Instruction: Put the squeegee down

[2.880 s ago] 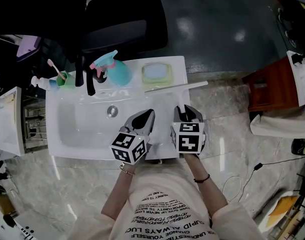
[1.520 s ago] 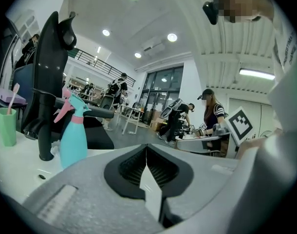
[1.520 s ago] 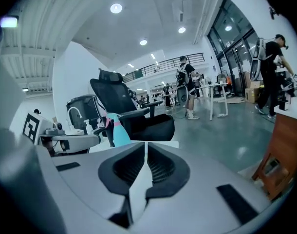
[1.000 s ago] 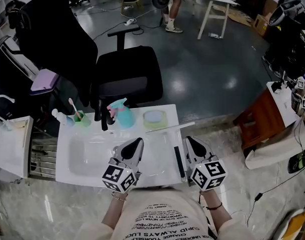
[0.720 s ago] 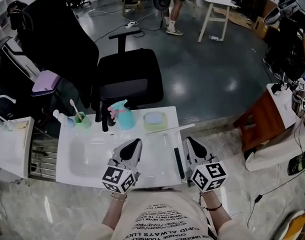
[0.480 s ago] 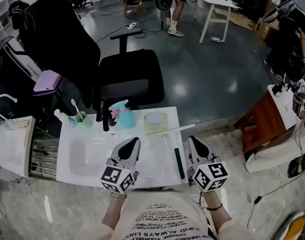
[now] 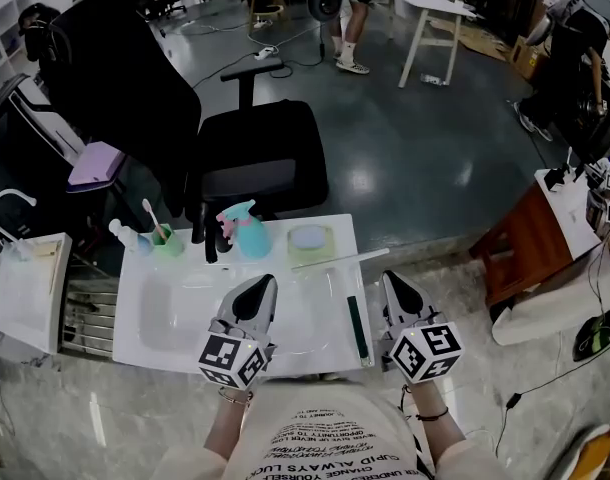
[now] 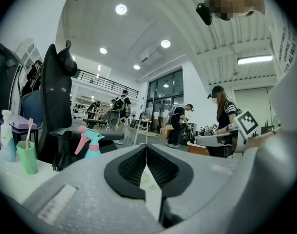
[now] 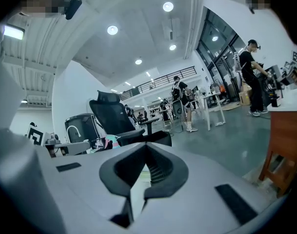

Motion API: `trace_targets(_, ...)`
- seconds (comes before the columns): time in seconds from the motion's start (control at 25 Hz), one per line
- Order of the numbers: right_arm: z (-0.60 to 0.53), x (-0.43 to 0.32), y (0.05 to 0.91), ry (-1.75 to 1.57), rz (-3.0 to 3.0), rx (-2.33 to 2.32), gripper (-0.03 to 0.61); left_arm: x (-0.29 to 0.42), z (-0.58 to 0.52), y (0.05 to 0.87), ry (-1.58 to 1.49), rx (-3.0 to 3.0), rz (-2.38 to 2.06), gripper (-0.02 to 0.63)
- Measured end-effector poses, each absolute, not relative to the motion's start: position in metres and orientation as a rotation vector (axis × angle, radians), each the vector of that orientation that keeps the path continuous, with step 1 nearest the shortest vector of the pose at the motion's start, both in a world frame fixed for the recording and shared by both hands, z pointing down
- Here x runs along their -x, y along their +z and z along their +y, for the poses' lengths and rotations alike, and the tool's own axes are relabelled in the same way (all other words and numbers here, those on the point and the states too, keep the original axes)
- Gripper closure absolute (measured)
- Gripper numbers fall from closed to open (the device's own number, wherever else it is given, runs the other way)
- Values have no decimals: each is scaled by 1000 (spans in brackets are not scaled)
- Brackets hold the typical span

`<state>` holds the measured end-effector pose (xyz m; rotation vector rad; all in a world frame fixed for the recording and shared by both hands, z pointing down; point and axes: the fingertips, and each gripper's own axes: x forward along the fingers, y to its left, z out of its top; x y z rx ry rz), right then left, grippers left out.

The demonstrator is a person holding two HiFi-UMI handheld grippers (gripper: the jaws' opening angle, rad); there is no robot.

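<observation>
The squeegee [image 7: 356, 326], a narrow dark green strip, lies flat along the right rim of the white sink [image 7: 155, 353], pointing front to back. My right gripper [image 7: 393, 286] is just to its right, shut and empty, clear of the squeegee. My left gripper [image 7: 253, 293] hovers over the sink basin, also shut with nothing in it. In the left gripper view the left gripper [image 8: 146, 150] has its pads closed together. In the right gripper view the right gripper [image 9: 146, 152] shows its pads meeting at the tip. The squeegee is in neither gripper view.
On the sink's back ledge stand a teal spray bottle [image 7: 243, 230], a green cup with a toothbrush [image 7: 165, 238], a black faucet [image 7: 207, 240] and a green soap dish [image 7: 311, 238]. A thin white rod [image 7: 340, 259] crosses the back right corner. A black office chair [image 7: 255, 158] stands behind.
Since the earliest frame the squeegee has come into sight on the sink's right rim, and my right gripper has drawn off to its right. Over the last second hardly anything moves.
</observation>
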<state>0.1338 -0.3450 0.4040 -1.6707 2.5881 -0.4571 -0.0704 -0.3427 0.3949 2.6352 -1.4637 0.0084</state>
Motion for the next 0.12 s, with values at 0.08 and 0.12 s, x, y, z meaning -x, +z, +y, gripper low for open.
trace_targets(0.08,-345,-136,403,-448,2589,1675,575,70,-343,394,12,-2637,-1466,591)
trace_targets(0.12,-345,-137,402,-443,2588,1676,575,70,-343,393,14,-2637,-1468,591)
